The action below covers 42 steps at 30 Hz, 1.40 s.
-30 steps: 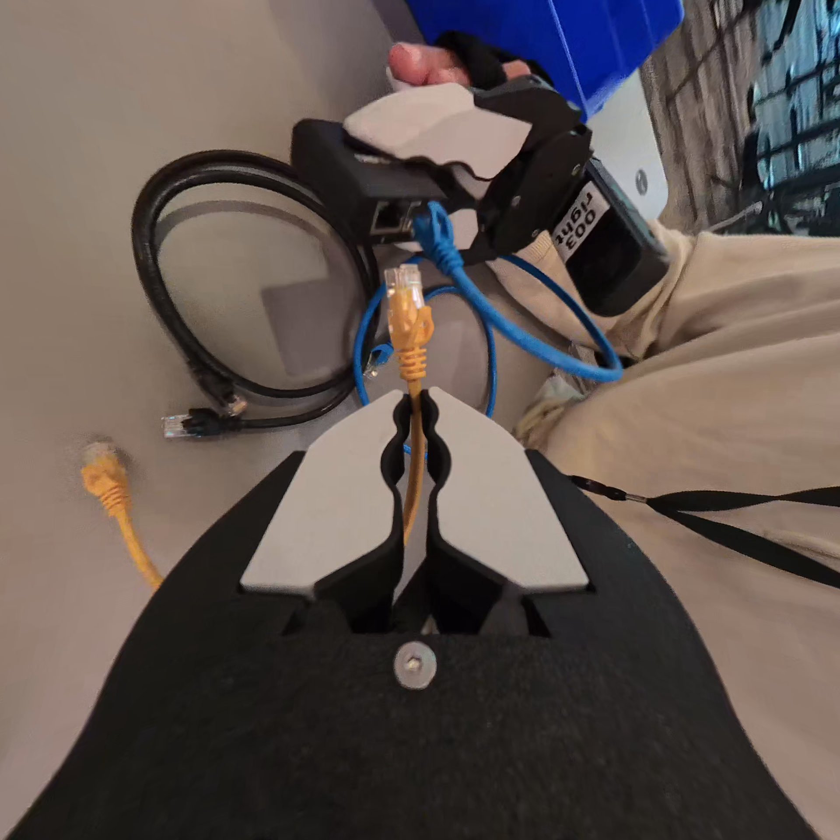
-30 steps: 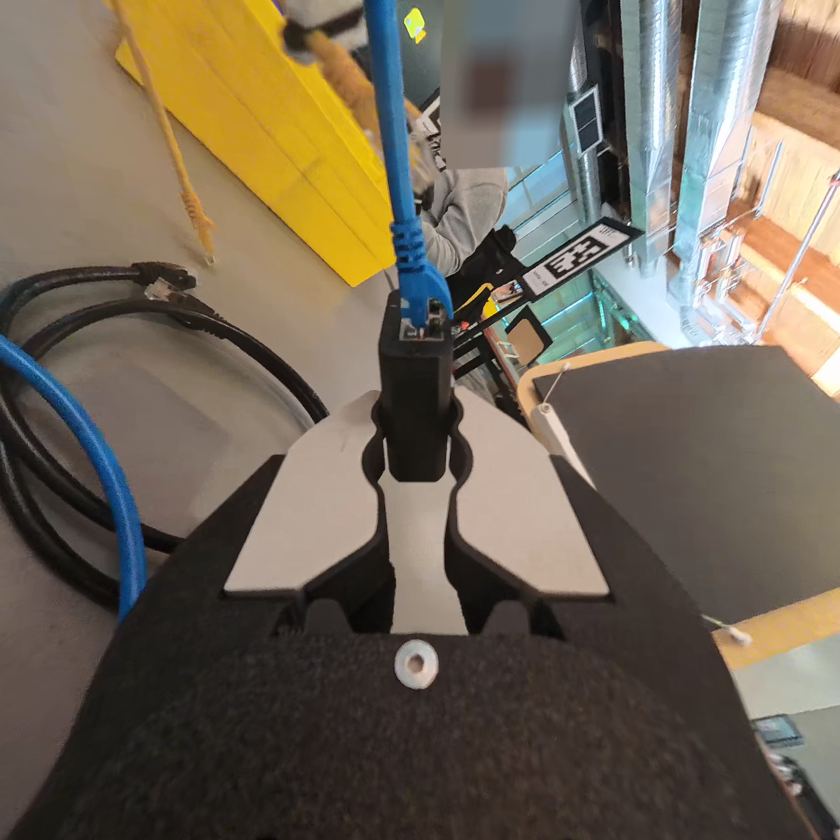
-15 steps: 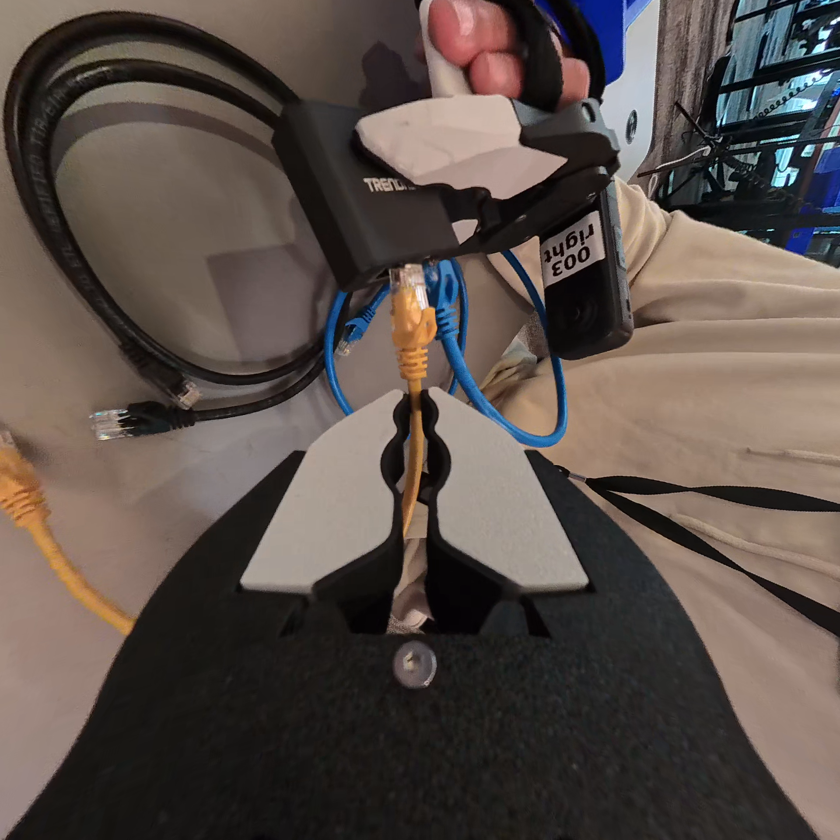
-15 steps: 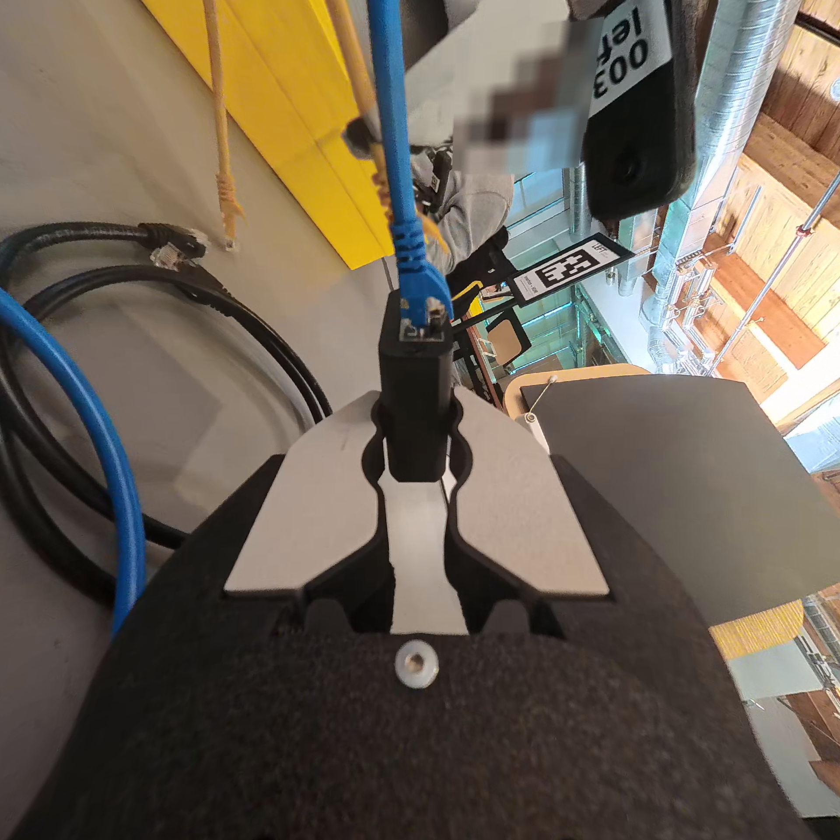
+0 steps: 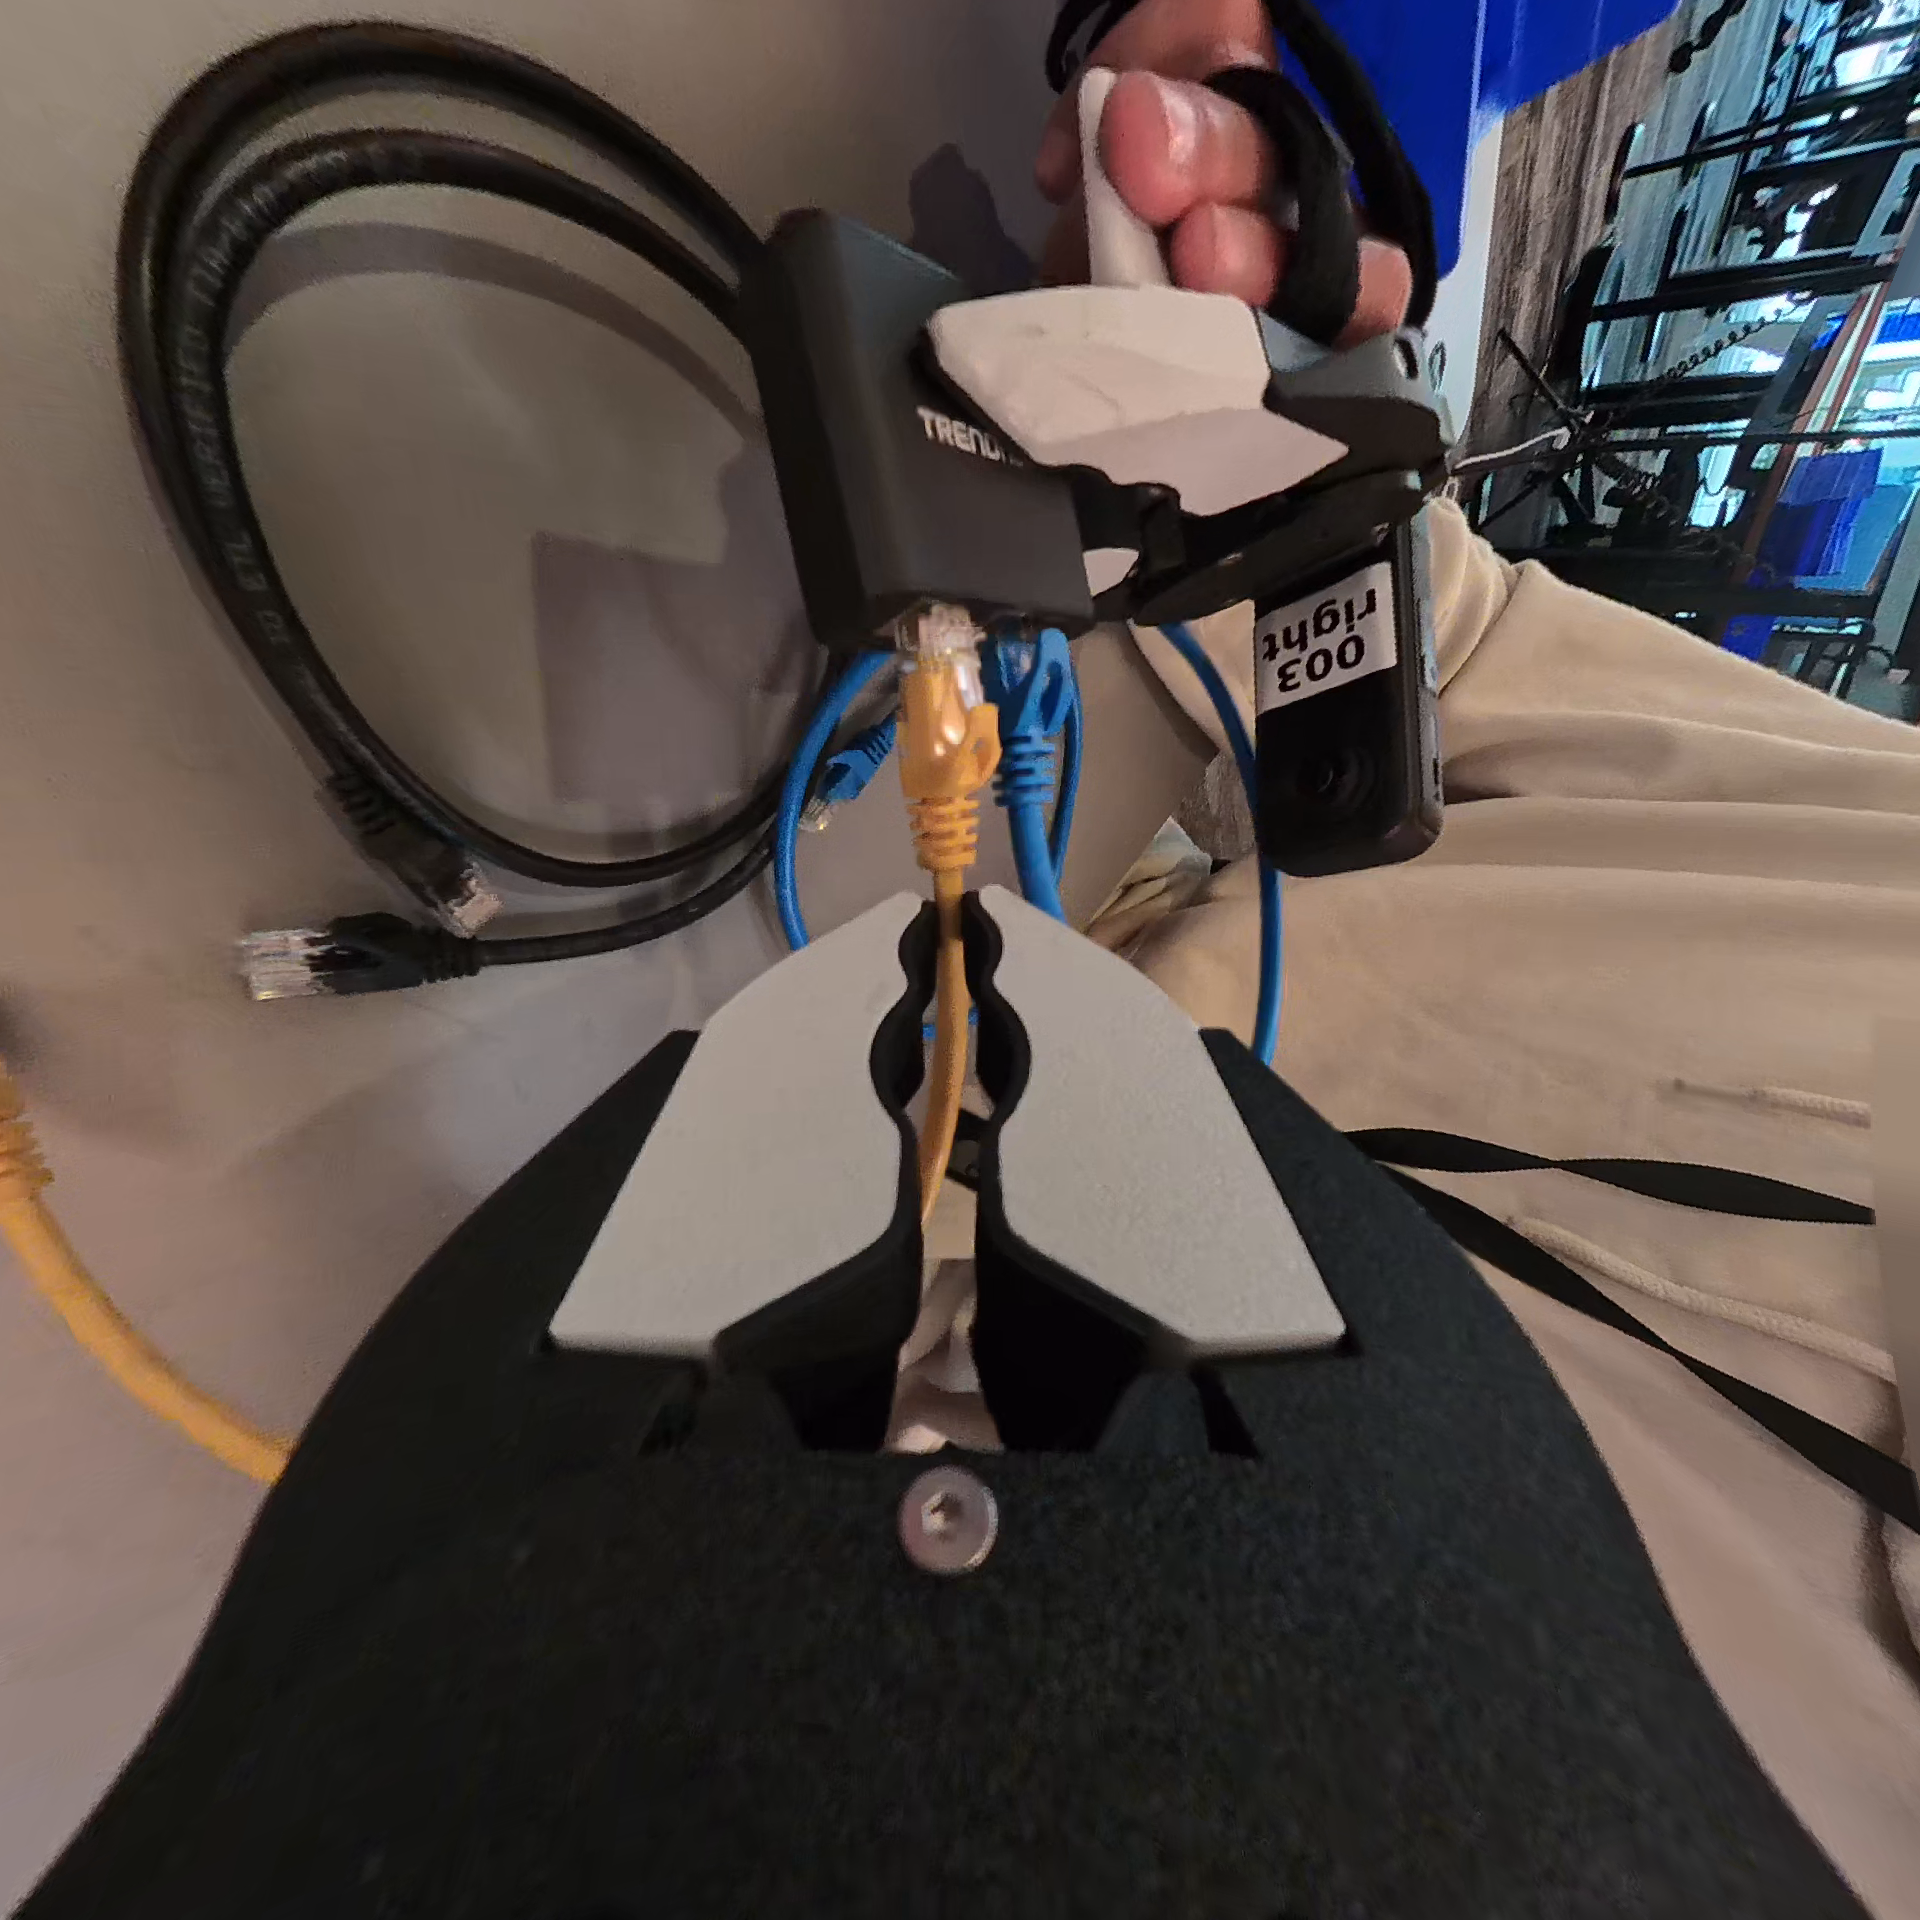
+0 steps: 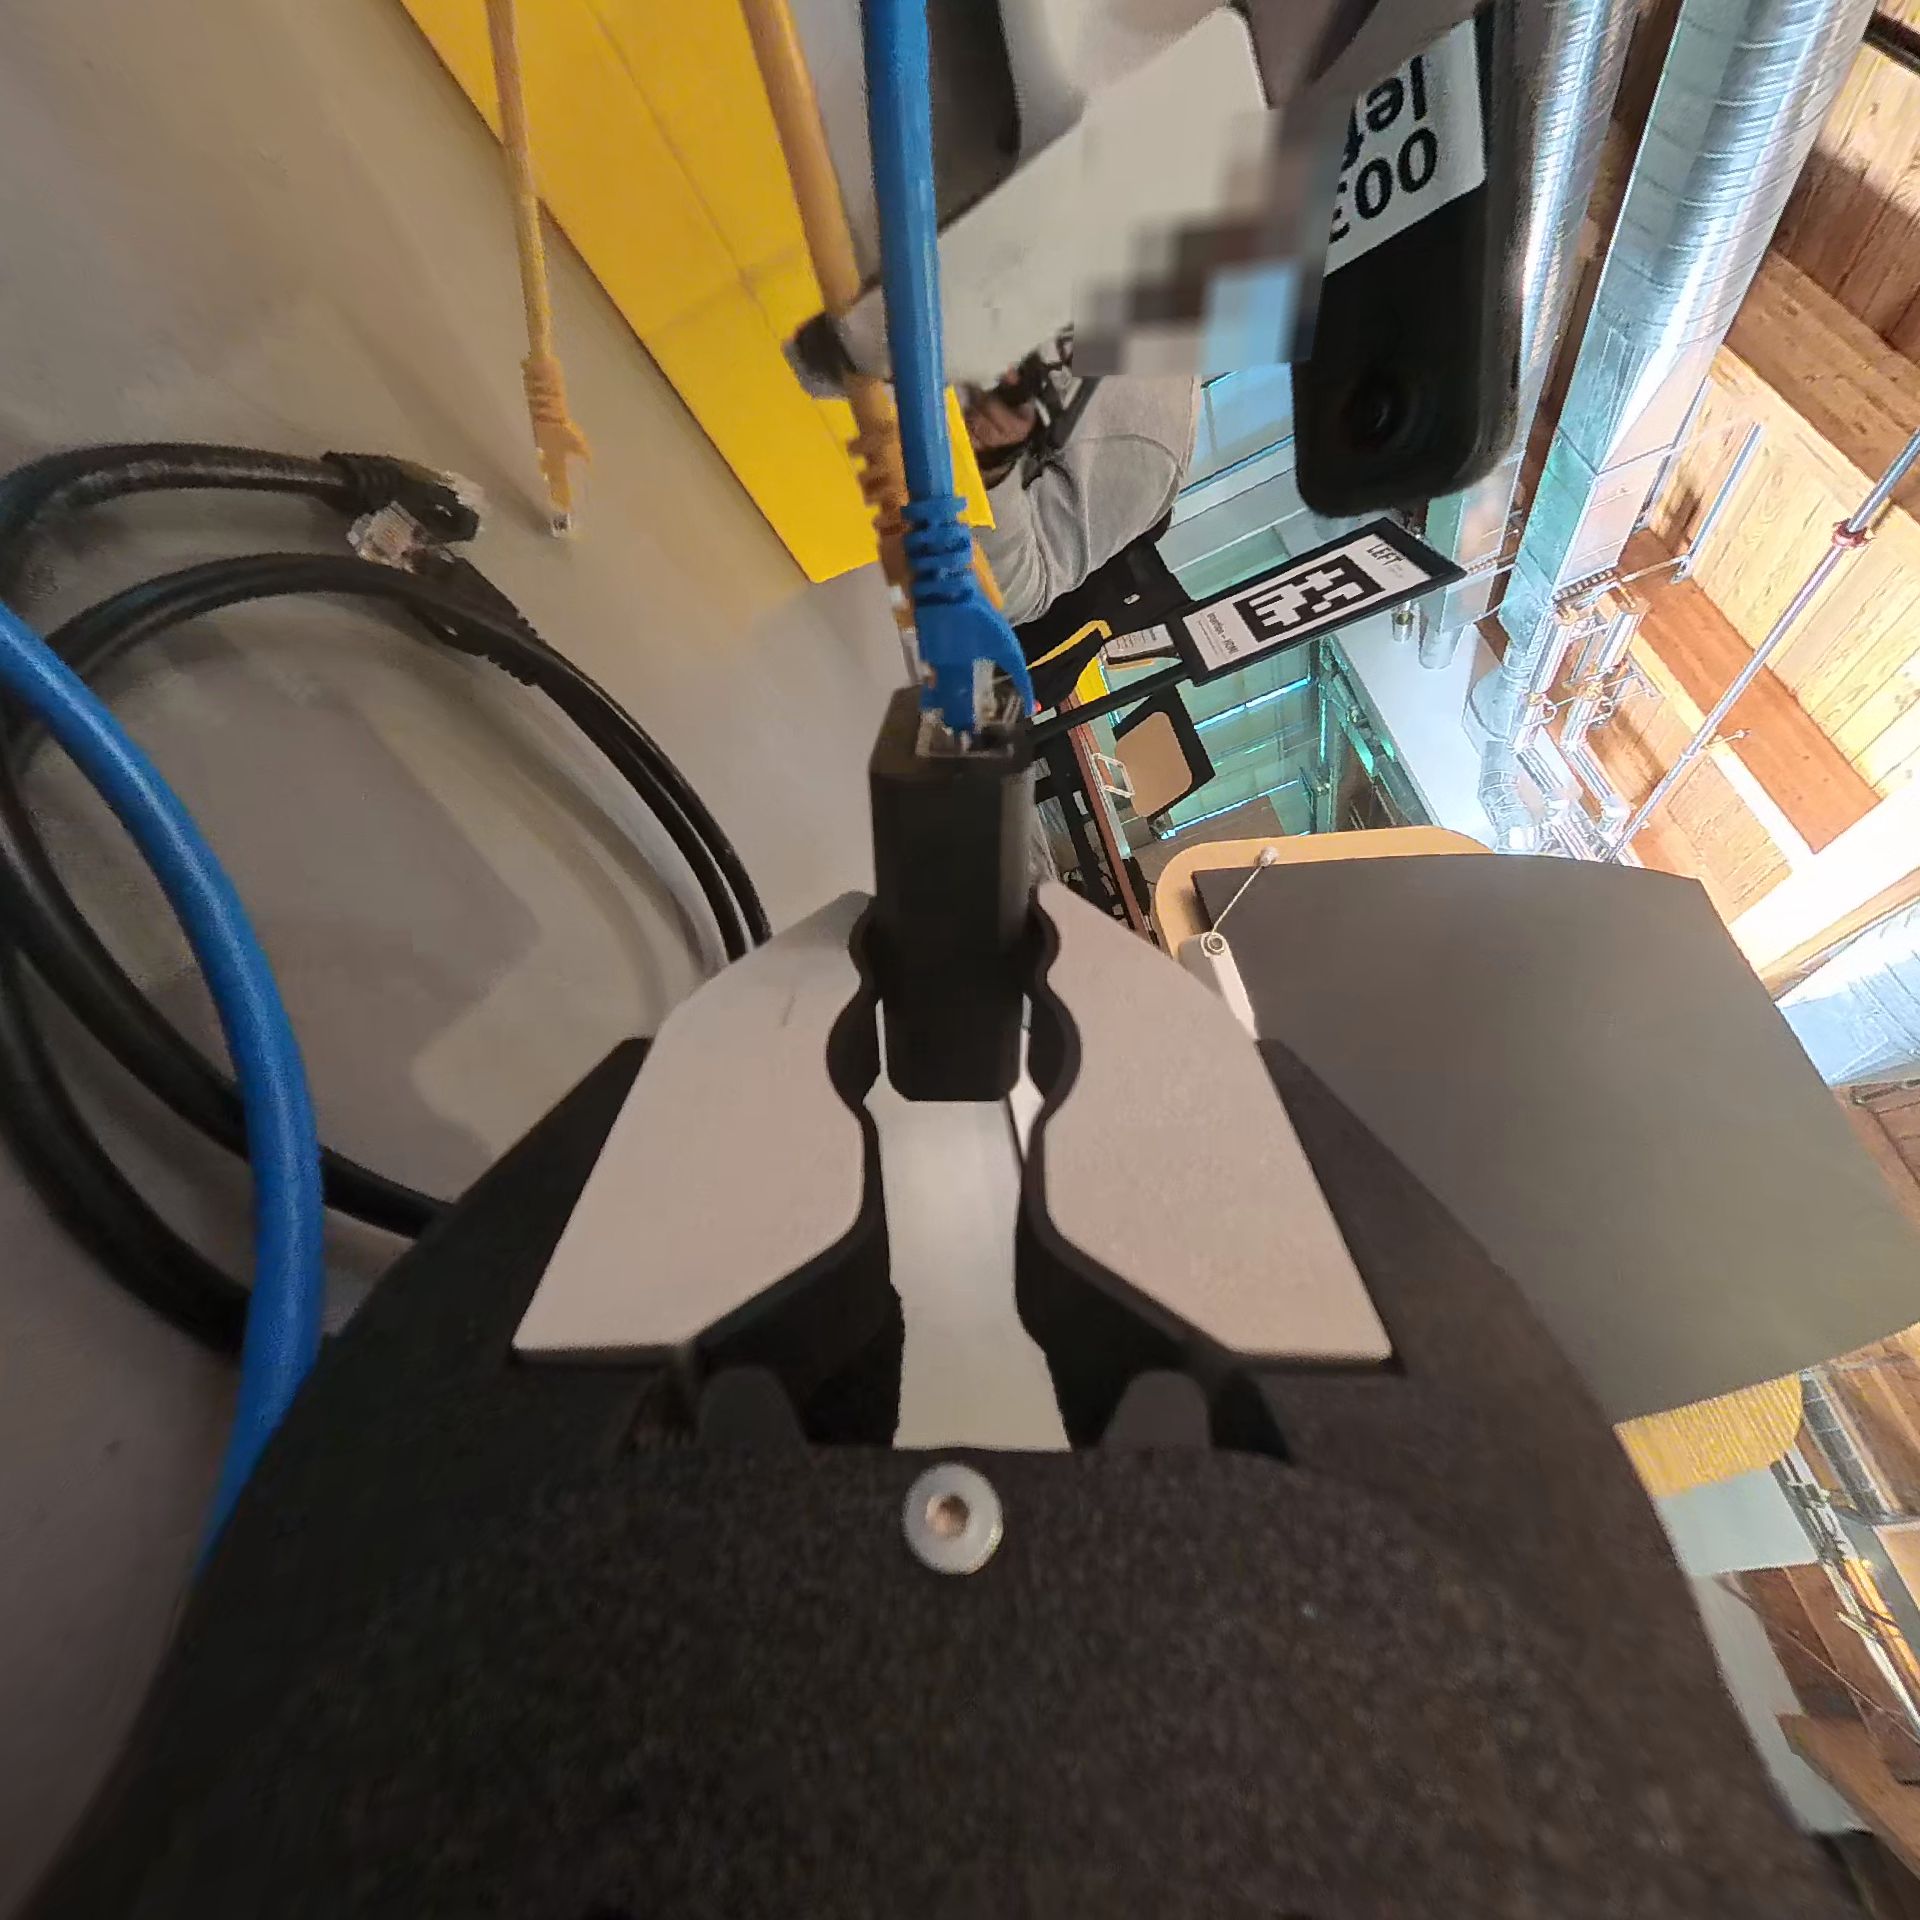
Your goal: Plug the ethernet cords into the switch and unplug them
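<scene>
Left wrist view: the left gripper [image 5: 948,914] is closed on the yellow cord [image 5: 943,1049] behind its plug, whose tip sits at a port beside the seated blue cord [image 5: 1023,717]. Held by soft cable, the plug could tilt and jam. The switch [image 6: 951,862], clamped at one end by the right gripper [image 6: 951,940], could pivot under the push.

Yellow cord [image 5: 940,790], blue cord [image 5: 1029,727], black switch [image 5: 914,457]

yellow plug [image 5: 940,665] | was apart from switch [image 5: 914,468] | now at its port
</scene>
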{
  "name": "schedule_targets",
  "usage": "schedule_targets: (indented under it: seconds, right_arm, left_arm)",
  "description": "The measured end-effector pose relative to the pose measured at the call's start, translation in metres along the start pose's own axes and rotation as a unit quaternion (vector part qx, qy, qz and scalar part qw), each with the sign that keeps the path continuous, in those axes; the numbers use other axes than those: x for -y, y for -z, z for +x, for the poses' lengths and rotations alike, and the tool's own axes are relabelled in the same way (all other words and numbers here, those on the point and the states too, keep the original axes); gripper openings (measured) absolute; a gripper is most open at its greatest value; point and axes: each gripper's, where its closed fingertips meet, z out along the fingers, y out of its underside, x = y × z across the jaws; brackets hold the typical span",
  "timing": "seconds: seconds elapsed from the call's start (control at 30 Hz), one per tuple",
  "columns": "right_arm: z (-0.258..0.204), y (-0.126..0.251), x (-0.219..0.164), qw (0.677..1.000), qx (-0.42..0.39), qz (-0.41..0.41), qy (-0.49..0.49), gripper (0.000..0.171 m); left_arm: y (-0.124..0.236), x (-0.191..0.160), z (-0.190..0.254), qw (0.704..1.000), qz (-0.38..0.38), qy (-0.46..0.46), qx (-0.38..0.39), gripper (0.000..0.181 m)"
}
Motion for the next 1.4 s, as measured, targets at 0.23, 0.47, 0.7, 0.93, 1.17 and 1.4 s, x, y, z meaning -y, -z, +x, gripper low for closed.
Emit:
schedule_targets:
  seconds: [0.23, 0.47, 0.7, 0.93, 1.17, 1.4]
  right_arm:
    - [0.001, 0.001, 0.005, 0.999, -0.013, 0.007, 0.048, 0.024]
    - [0.005, 0.004, 0.005, 0.999, -0.019, 0.013, 0.046, 0.024]
    - [0.002, 0.005, 0.005, 1.000, 0.006, 0.026, -0.008, 0.024]
    - [0.004, 0.005, 0.010, 0.997, 0.014, 0.051, -0.048, 0.024]
    - [-0.004, -0.006, -0.012, 0.996, 0.032, -0.012, -0.077, 0.024]
    - [-0.012, -0.013, -0.021, 0.994, 0.064, -0.033, -0.079, 0.024]
  left_arm:
    - [0.005, 0.001, 0.003, 0.999, 0.004, 0.014, -0.030, 0.004]
    - [0.010, 0.008, 0.001, 0.999, -0.007, -0.038, 0.005, 0.004]
    - [0.015, 0.025, -0.014, 0.971, 0.069, -0.175, 0.148, 0.004]
    - [0.018, 0.026, -0.007, 0.945, 0.155, -0.252, 0.141, 0.005]
    - [0.003, 0.027, 0.000, 0.948, 0.186, -0.225, 0.128, 0.007]
    - [-0.006, 0.031, -0.004, 0.943, 0.190, -0.172, 0.212, 0.006]
